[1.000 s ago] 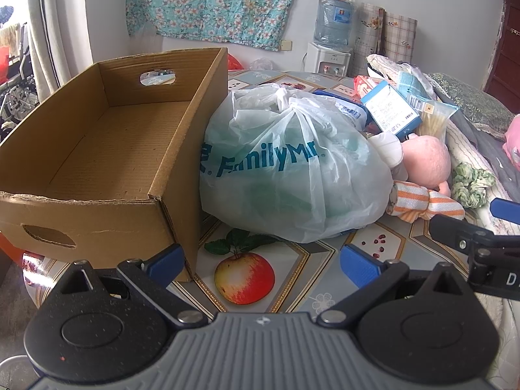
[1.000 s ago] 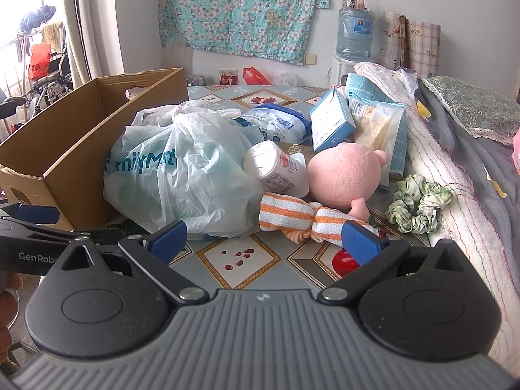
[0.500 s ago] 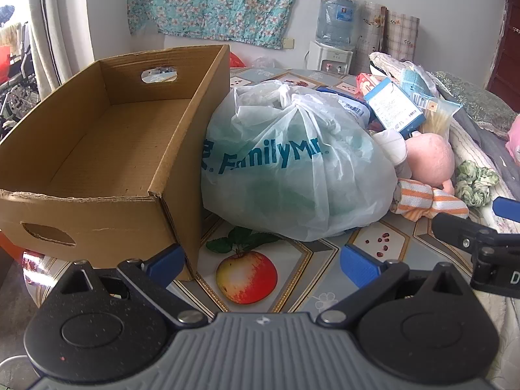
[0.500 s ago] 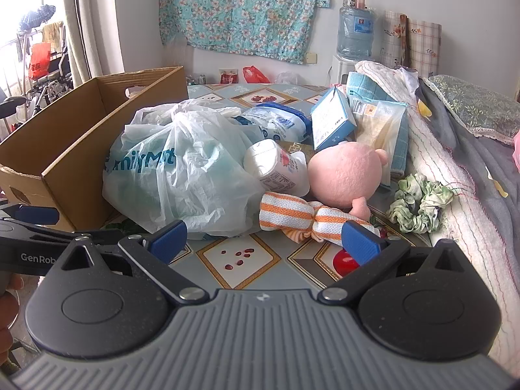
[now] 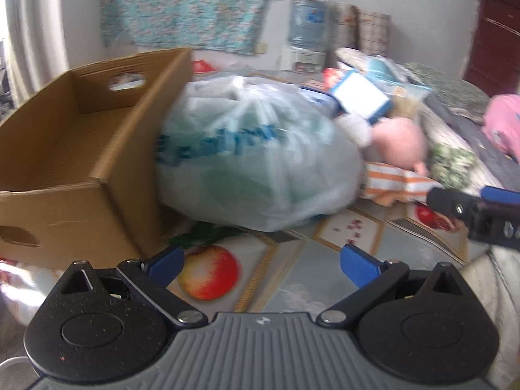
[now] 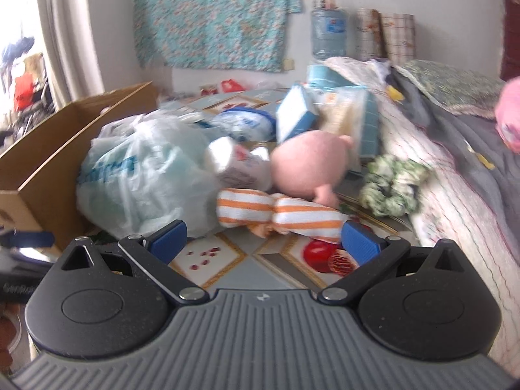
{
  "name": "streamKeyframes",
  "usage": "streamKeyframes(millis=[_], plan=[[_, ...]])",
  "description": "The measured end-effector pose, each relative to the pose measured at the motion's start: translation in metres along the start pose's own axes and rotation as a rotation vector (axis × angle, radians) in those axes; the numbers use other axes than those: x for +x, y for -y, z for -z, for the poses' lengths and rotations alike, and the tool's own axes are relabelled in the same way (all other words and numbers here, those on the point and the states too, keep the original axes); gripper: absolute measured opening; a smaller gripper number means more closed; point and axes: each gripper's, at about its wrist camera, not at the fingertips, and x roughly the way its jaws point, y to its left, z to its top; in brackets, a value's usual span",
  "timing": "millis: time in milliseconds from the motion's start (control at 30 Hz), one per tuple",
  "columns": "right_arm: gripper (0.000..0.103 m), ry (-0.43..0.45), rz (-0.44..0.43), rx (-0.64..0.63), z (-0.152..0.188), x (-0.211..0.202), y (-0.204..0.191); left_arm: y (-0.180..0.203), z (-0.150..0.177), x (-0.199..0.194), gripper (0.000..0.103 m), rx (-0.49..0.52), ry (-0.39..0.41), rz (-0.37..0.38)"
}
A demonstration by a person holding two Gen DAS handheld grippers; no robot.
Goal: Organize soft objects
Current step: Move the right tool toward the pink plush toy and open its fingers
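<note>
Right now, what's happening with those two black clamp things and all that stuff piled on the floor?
A person holds two grippers, both open and gripping nothing yet. The left gripper faces a white plastic bag lying against an empty cardboard box. The right gripper points at an orange-striped plush toy with a pink head. Nothing soft has been boxed.

The left gripper [image 5: 261, 265] is hovering with its blue fingertips [image 5: 167, 264] spread wide over a fruit-print mat [image 5: 292, 260]. Ahead, a blurred plastic shopping bag [image 5: 256, 162] is leaning against the open cardboard box [image 5: 87, 149]. A pink plush toy [image 5: 401, 146] in an orange-striped outfit is lying just beyond the bag, with a green scrunchie [image 5: 451, 164] beside it. The right gripper [image 5: 481, 208] is poking in from the right edge.
</note>
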Motion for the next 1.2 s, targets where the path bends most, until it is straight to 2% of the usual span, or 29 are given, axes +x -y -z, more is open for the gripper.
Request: streamKeyframes(millis=[167,367,533,700,867,1067,1133,1200], plan=[[0.102,0.035,0.056,-0.001,0.010,0.006,0.028,0.021,0.001,0.007,0.103,0.080,0.034,0.085],[0.102,0.099,0.055,0.089,0.005,0.008,0.058,0.038,-0.012,0.004,0.103,0.123,0.147,0.198],[0.102,0.161,0.038,0.170,-0.007,0.007,0.078,0.056,-0.033,0.009,0.102,0.183,0.197,0.211],[0.102,0.186,0.021,0.214,-0.020,0.012,0.095,0.073,-0.051,0.013,0.102,0.230,0.222,0.229],[0.101,0.166,-0.013,0.263,-0.025,0.025,0.109,0.082,-0.055,0.027,0.100,0.274,0.173,0.265],[0.095,0.115,-0.046,0.266,-0.027,0.038,0.109,0.084,-0.054,0.048,0.082,0.282,0.075,0.296],[0.092,0.111,-0.060,0.278,-0.033,0.041,0.111,0.082,-0.060,0.050,0.075,0.263,0.061,0.302],[0.091,0.114,-0.070,0.282,-0.041,0.044,0.111,0.081,-0.068,0.050,0.074,0.244,0.075,0.311]])
